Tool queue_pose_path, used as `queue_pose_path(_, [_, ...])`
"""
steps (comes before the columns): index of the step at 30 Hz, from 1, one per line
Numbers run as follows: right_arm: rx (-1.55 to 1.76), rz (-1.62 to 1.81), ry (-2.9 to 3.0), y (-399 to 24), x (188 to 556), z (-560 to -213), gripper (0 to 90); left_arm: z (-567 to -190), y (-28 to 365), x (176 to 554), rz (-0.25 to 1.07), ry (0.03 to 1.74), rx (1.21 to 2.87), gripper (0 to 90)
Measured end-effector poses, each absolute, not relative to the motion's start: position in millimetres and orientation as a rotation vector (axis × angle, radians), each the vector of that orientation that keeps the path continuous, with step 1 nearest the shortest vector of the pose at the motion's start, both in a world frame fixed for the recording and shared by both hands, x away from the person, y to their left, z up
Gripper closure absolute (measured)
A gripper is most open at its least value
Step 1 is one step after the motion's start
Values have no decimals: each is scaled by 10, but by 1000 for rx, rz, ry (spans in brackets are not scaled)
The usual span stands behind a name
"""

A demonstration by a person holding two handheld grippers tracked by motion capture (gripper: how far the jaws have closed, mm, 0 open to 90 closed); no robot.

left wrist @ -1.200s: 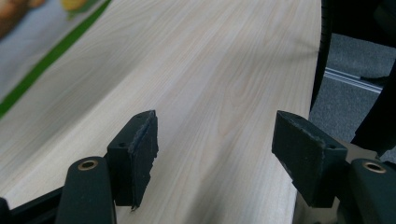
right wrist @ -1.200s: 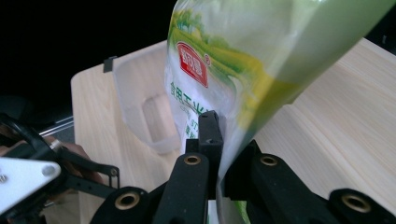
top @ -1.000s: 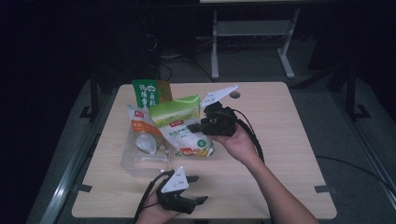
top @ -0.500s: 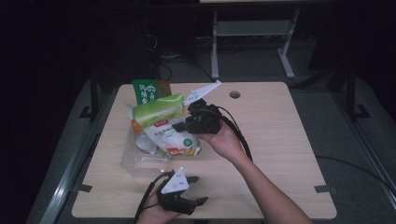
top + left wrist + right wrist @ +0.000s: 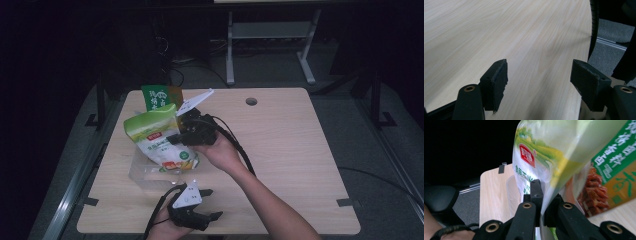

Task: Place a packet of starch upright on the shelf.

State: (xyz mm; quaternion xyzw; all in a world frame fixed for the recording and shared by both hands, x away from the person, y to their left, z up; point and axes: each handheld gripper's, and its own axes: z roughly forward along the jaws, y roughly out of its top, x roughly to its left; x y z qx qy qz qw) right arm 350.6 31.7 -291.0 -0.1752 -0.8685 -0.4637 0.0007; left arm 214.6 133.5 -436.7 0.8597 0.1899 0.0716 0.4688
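Observation:
My right gripper [image 5: 173,139] is shut on the edge of a green and white snack bag [image 5: 156,138], which hangs tilted above a clear plastic tub [image 5: 142,171] on the left half of the table. In the right gripper view the two jaws pinch the bag [image 5: 541,157] where its film folds, at the gripper [image 5: 541,202]. Near the table's front edge my left gripper [image 5: 214,204] rests open. Its pads [image 5: 496,80] stand wide apart over bare wood, the gripper [image 5: 539,85] holding nothing.
A dark green packet [image 5: 157,97] stands at the back left of the wooden table [image 5: 300,150]. In the right gripper view a green and orange packet [image 5: 615,167] with red contents lies just behind the bag. A round cable hole [image 5: 251,101] sits near the far edge.
My right gripper has carried the snack bag leftward, from the table's middle to above the clear tub. The left gripper has stayed where it was.

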Motion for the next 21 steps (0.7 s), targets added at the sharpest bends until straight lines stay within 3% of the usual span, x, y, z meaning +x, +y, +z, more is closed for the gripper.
queue_pose_path(21, [-462, -1367, -2650, 961, 3675, -3314, 873, -4383, 1351, 2124, 166, 472, 2114, 299])
